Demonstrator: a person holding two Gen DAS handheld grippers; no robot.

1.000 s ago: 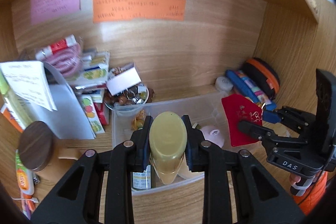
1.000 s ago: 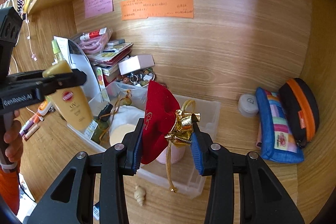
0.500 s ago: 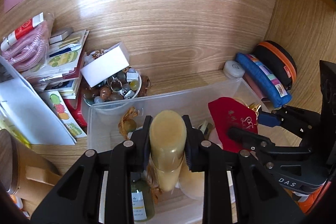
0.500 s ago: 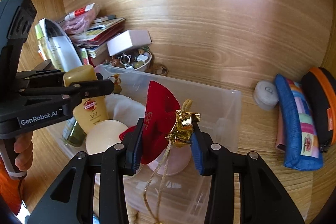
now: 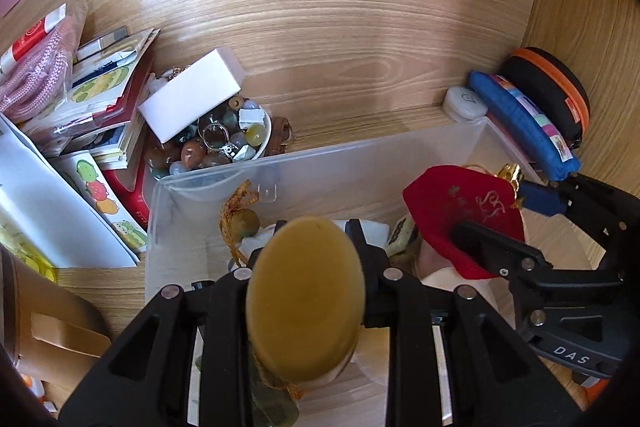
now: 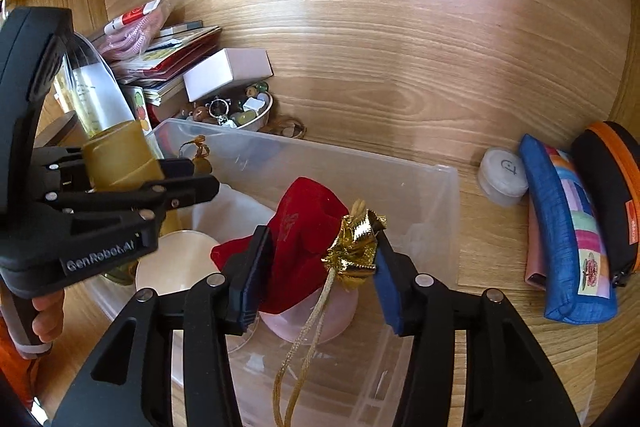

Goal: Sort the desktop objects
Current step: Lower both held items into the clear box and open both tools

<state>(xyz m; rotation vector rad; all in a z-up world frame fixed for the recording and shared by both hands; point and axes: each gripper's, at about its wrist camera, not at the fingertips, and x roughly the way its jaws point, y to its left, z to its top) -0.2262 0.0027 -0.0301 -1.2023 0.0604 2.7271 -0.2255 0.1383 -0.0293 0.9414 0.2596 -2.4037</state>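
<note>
Left tool [image 5: 306, 263] is clamped on the yellow tube [image 5: 306, 301], holding it cap-up over the near-left part of the clear bin [image 5: 360, 155]. Right tool [image 6: 320, 259] is pinched on the red pouch [image 6: 300, 223] with its gold tie [image 6: 356, 247], right above the bin's middle, over a pink jar [image 6: 316, 319]. Far left there's a bowl of stones [image 6: 236, 113]; the blue pouch [image 6: 568, 231] lies on the worktop [image 6: 500, 251] to the right.

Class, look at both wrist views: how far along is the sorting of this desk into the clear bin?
Done: a round cream lid and a tasselled bead already lie in the clear bin. In hand: the left gripper grips a yellow bottle, the right gripper a red pouch, both over the bin. Left: the blue pouch and white jar outside.
</note>
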